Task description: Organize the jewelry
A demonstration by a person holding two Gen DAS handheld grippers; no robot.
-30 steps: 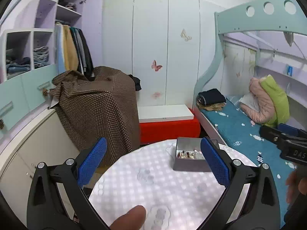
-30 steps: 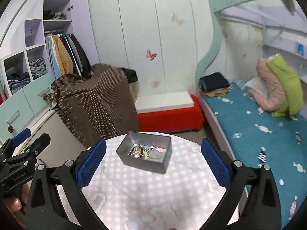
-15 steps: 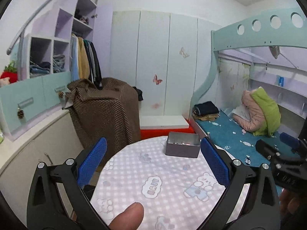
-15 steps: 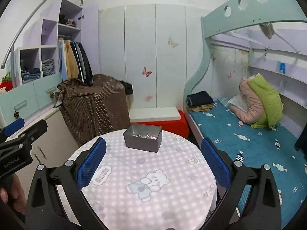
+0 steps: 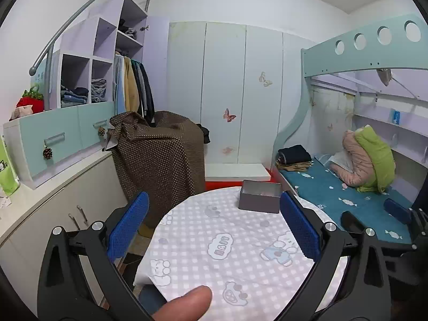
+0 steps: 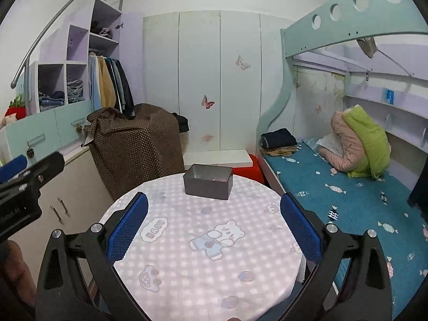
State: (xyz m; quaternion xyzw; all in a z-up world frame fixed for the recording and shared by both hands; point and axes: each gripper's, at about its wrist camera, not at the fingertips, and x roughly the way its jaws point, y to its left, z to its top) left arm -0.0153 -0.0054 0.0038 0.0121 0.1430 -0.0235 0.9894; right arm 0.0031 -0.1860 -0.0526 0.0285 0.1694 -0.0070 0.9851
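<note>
Grey tin (image 6: 207, 182) just above centre of the right wrist frame, at the far edge of the round table (image 6: 203, 267), open top upward. Inside, only a pale glint or two above the rim; the rest of the jewelry too low and too small to tell from here. Same tin (image 5: 260, 197) right of centre in the left wrist frame, close by the inner pad of that view's right finger. Set at the far rim, most likely, to leave the checked cloth bare in front as working room.

Left gripper (image 5: 212, 227) across the lower half of its frame, released, blue pads spread wide, nothing between them. Right gripper (image 6: 214, 227) likewise slack and wide apart, empty, tin framed between its fingers but well beyond the tips. Both held back and fairly level, aimed across the table, probably for a full view of table and tin rather than for a grasp. Thumb (image 5: 182, 305) at the bottom edge of the left frame, resting on the handle.

No loose jewelry visible on the cloth. Fits either a tin yet to be sorted or a tin already filled and set aside; impossible to tell which from this distance. Bed (image 6: 347, 200) at right, draped brown cloth (image 6: 133, 147) at left, both clear of the table.
</note>
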